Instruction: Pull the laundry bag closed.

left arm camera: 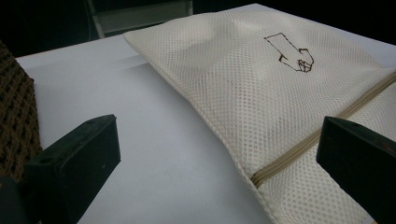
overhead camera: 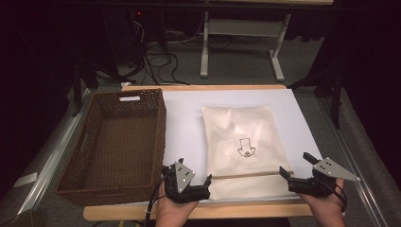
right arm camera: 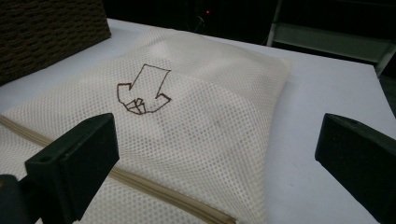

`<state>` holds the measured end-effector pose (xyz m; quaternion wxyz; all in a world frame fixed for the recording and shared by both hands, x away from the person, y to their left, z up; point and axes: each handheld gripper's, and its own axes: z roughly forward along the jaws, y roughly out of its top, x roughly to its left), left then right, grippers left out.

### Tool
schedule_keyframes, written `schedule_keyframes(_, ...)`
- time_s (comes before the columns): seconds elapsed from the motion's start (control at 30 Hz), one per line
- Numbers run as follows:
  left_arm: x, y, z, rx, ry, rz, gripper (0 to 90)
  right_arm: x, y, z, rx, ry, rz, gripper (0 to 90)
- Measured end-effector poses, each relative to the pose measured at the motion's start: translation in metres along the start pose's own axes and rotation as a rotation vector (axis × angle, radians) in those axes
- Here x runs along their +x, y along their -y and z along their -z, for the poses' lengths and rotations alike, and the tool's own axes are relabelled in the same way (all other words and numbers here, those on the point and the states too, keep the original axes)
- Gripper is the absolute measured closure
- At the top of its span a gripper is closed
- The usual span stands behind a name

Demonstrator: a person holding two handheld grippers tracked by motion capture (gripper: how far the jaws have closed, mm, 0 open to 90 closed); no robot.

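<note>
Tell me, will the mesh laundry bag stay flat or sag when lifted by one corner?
The mesh laundry bag will probably sag: its thin netting already dimples. It looks light, lying nearly flat. The zipper edge may hang stiffer.

Cream mesh-cloth bag (overhead camera: 242, 144), brown woven wicker basket (overhead camera: 113, 142), matt white sheet (overhead camera: 184, 123).

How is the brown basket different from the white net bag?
The basket is dark brown woven wicker; the net bag is pale cream mesh. The basket stands up with tall walls and an open top, while the bag lies flat with a zip across it. The bag has a drawn arrow; the basket shows none. Both sit on the same table, side by side.
</note>
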<state>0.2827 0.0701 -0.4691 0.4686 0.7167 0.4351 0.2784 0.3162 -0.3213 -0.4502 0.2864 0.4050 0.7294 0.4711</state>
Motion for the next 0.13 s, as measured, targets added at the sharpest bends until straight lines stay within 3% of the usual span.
schedule_keyframes(0.13,0.0007,0.0003,0.0000,0.004,0.003,0.006,0.7,-0.0027,0.0005,0.0018,-0.007,0.007,-0.015,0.4)
